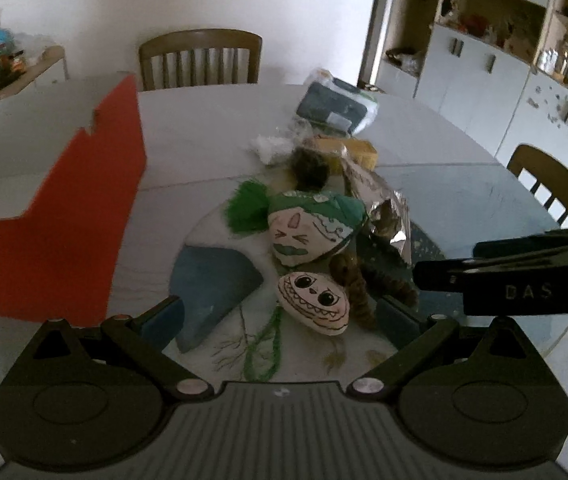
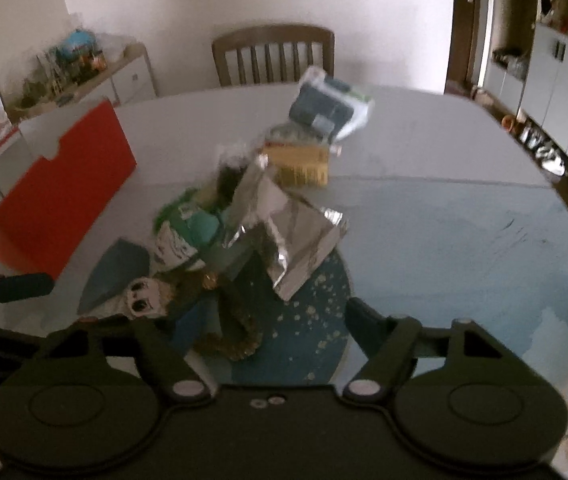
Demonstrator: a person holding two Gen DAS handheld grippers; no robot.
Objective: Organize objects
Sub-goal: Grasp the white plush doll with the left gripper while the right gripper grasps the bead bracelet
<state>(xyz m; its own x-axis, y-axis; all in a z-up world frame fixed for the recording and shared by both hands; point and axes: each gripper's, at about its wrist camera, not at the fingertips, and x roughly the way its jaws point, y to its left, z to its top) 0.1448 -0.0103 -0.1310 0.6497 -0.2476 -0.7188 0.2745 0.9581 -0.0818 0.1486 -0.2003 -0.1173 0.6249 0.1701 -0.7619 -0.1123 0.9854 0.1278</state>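
A pile of objects lies on the round table (image 1: 211,128). In it are a green-haired doll head (image 1: 312,228), a toothy doll head (image 1: 314,304) with a brown braid (image 2: 239,340), a silver foil bag (image 2: 284,232), a yellow box (image 2: 296,164) and a blue packet (image 2: 324,108). My left gripper (image 1: 279,316) hangs open just above the toothy head, one finger on either side of it. My right gripper (image 2: 259,328) is open over the braid, and I see no pad touching it. Its black body (image 1: 484,276) shows in the left wrist view.
An open red box (image 1: 55,232) with white insides stands at the table's left. A blue wedge (image 1: 211,288) lies beside the dolls. Wooden chairs (image 1: 199,56) stand at the far side and at the right. Cupboards line the right wall.
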